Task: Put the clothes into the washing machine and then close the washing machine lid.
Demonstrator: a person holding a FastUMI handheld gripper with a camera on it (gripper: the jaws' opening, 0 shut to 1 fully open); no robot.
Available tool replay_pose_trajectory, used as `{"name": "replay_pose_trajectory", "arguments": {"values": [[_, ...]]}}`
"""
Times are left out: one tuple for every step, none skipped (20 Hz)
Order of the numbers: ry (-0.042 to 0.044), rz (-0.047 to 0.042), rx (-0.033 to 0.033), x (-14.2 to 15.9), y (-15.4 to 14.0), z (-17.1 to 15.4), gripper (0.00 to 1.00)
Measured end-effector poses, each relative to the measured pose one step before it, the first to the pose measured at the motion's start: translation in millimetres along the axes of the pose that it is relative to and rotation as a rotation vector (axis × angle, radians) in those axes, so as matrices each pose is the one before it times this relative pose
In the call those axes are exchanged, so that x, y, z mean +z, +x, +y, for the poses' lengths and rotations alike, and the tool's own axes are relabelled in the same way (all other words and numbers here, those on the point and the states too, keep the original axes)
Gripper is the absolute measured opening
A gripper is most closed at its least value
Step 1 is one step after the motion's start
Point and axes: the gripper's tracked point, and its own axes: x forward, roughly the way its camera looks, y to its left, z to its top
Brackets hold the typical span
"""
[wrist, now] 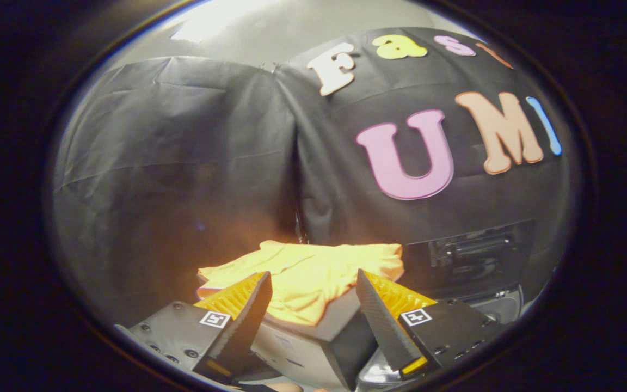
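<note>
The jaws (pixel 313 294) stand spread wide with nothing between the pads, released. Just ahead of them, from eleven to one o'clock off the fingertips, a yellow-orange garment (pixel 305 272) lies crumpled on top of a pale box-like stand (pixel 313 340), one fold hanging over the stand's near edge. The left finger (pixel 240 316) overlaps the garment's left part in the view, and the right finger (pixel 384 321) its right part; whether either touches the cloth cannot be told. Beyond the right finger, at about two o'clock, sits a dark appliance panel with slots (pixel 471 253), and below it a rounded grey rim (pixel 501 307), partly hidden, possibly the washing machine. Black cloth (pixel 183 163) hangs behind everything.
</note>
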Motion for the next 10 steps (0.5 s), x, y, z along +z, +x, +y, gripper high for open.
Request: {"name": "replay_pose_trajectory", "arguments": {"values": [[-0.00817,0.03773,0.00022,-2.63,18.23,3.45,0.98],[-0.00995,0.03161,0.00403,-3.66,14.81,4.0,0.98],[-0.00982,0.0296,-0.00152,-4.17,12.71,1.56,0.98],[-0.01772,0.02994,-0.00519,-4.43,13.29,1.46,0.98],[-0.02316,0.03354,-0.00974,-6.33,8.7,-1.16,0.98],[-0.02198,0.03317,-0.01323,-7.93,9.21,-3.42,0.98],[-0.01703,0.03521,-0.0114,-7.81,6.85,-2.83,0.98],[-0.01039,0.03513,-0.00883,-7.03,4.57,-0.98,0.97],[-0.00945,0.02452,-0.00982,-7.08,3.87,0.62,0.97],[-0.01841,0.00234,-0.00758,-0.62,1.46,-1.52,0.97]]}}
